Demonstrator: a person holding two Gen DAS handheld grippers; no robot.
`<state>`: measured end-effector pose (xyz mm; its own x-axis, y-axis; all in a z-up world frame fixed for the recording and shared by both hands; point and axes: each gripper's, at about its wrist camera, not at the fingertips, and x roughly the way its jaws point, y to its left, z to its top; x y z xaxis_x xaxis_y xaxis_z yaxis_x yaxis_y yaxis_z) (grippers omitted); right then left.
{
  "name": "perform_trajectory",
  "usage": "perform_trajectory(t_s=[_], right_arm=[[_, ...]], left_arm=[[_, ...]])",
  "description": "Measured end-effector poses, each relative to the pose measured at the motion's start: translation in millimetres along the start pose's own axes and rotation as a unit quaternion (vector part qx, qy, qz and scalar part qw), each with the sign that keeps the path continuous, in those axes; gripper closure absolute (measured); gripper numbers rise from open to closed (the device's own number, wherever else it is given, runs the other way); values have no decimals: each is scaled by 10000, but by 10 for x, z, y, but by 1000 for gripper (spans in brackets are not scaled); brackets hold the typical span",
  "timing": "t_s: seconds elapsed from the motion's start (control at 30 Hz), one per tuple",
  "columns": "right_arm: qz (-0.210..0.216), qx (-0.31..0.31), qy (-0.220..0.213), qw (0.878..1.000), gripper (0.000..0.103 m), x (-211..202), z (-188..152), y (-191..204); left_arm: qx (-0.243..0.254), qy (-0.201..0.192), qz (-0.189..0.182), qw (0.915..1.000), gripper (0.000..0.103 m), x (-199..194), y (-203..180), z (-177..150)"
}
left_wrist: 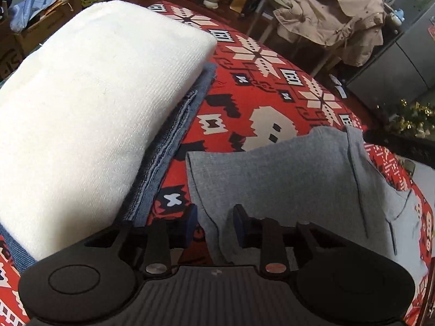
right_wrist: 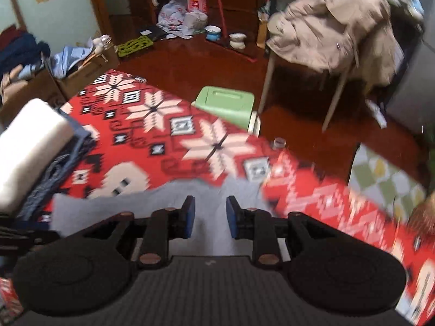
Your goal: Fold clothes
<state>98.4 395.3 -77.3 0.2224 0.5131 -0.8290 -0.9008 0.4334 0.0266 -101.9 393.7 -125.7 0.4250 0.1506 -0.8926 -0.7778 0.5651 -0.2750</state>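
The work surface is a desk (left_wrist: 258, 103) covered by a red patterned cloth (right_wrist: 168, 125) with cream snowflake figures. A grey garment (left_wrist: 285, 179) lies spread near the edge closest to the cameras, partly folded, with a seam and a pocket visible on its right portion. The left gripper (left_wrist: 214, 224) hovers over the garment's left hem; its blue-padded fingers (left_wrist: 191, 224) stand apart on either side of that edge, released, with fabric between them but not pinched. The right gripper (right_wrist: 210, 216) hangs above the same grey garment (right_wrist: 152, 198), its fingers (right_wrist: 232, 216) likewise parted and grasping nothing (this view is blurred, so fine detail is unclear). Toward the desk's left edge sits a stack: a folded white towel (left_wrist: 89, 108) resting on folded blue denim (left_wrist: 174, 141), just beside the grey garment but not touching it. Beyond the far edge of the desk, a beige coat (left_wrist: 334, 16) is draped over a chair (right_wrist: 337, 92), and a green stool (right_wrist: 225, 103) stands close against the desk.
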Motion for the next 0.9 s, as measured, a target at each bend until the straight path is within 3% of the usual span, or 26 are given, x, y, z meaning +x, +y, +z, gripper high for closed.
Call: perform_trajectory(t_s=[0.1, 0.23, 0.33, 0.77, 0.9], right_arm=[[91, -551, 125, 9984, 76, 200, 136, 13], [95, -906, 400, 9950, 89, 465, 220, 55], [64, -1067, 590, 9925, 91, 624, 197, 105], [359, -1274, 219, 9910, 88, 535, 220, 216], [496, -1612, 450, 9847, 83, 636, 234, 318]], left_arm=[[-53, 0, 55, 10000, 93, 19, 14, 16], [-124, -3, 74, 9999, 96, 27, 29, 21], [-141, 0, 85, 9999, 96, 23, 32, 17], [-165, 30, 57, 9998, 96, 12, 72, 24], [-114, 8, 33, 9999, 98, 18, 64, 26]])
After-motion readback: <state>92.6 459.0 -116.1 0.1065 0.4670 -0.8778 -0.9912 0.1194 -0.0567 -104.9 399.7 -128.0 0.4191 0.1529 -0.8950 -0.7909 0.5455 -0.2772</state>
